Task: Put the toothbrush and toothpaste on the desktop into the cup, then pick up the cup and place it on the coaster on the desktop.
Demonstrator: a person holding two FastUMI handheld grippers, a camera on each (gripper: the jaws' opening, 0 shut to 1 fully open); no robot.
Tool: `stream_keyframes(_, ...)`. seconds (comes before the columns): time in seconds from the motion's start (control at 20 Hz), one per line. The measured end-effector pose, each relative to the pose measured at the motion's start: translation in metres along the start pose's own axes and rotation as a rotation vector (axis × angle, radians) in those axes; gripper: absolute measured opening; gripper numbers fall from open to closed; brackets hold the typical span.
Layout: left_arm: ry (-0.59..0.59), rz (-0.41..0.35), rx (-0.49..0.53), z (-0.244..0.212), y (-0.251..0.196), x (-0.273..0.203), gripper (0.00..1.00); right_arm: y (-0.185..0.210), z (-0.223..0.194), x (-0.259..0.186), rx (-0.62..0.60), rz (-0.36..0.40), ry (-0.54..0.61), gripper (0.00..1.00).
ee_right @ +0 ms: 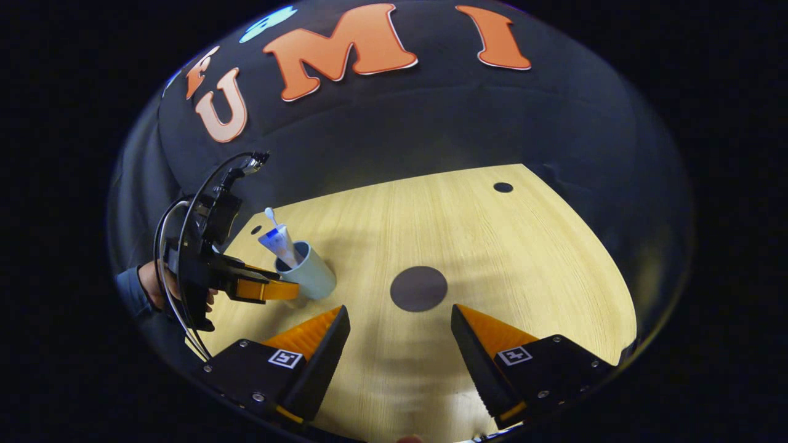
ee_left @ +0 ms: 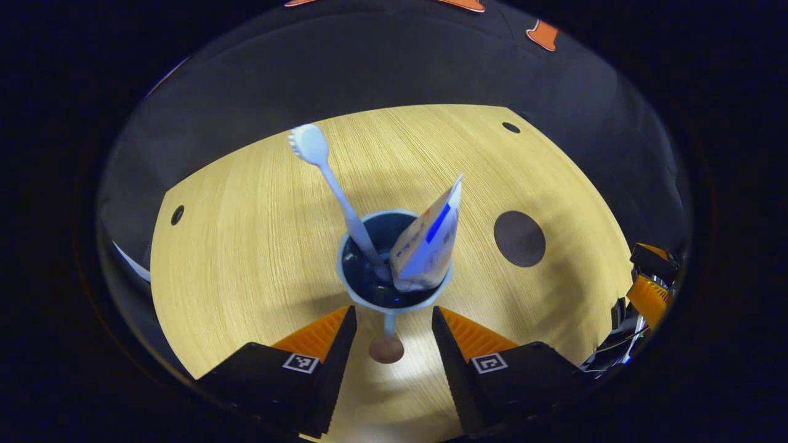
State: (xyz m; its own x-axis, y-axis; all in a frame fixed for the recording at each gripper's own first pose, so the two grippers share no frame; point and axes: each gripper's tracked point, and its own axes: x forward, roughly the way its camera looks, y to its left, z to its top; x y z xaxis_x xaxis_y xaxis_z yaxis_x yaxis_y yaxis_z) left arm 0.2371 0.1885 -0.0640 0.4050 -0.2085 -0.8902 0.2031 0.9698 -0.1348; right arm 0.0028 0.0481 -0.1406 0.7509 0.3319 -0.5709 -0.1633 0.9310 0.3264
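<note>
A light blue cup (ee_left: 394,271) stands upright on the wooden desktop (ee_left: 246,246). A pale toothbrush (ee_left: 332,184) leans out of it head up, and a white and blue toothpaste tube (ee_left: 428,243) stands in it as well. My left gripper (ee_left: 394,314) is open, its orange fingers just short of the cup on either side of the cup's small handle (ee_left: 388,335). The dark round coaster (ee_left: 519,239) lies to the cup's right. In the right gripper view my right gripper (ee_right: 400,323) hangs open above the desk, just short of the coaster (ee_right: 418,288), with the cup (ee_right: 311,274) and left gripper (ee_right: 286,289) at left.
A hand (ee_right: 151,283) with a dark sleeve holds the left gripper, whose cables loop above it. Small dark holes (ee_left: 510,127) mark the desktop near its far edge. The black cloth wall (ee_right: 431,123) closes the back. The right gripper (ee_left: 649,289) shows at the right edge.
</note>
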Motion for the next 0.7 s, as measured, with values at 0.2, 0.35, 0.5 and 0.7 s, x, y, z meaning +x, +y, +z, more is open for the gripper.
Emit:
stream_keyframes(0.2, 0.035, 0.031, 0.011, 0.002, 0.015, 0.006, 0.35, -0.017, -0.011, -0.009, 0.042, -0.029, 0.011, 0.99)
stream_keyframes(0.35, 0.067, 0.044, 0.019, 0.002, 0.027, 0.015, 0.25, -0.025, -0.012, -0.014, 0.057, -0.043, 0.005, 0.99)
stream_keyframes(0.5, 0.075, 0.052, 0.017, 0.005, 0.038, 0.023, 0.22, -0.028, -0.012, -0.016, 0.056, -0.048, -0.003, 0.99)
stream_keyframes(0.7, 0.065, 0.059, -0.013, 0.012, 0.056, 0.037, 0.17, -0.034, -0.011, -0.024, 0.034, -0.062, -0.017, 0.99)
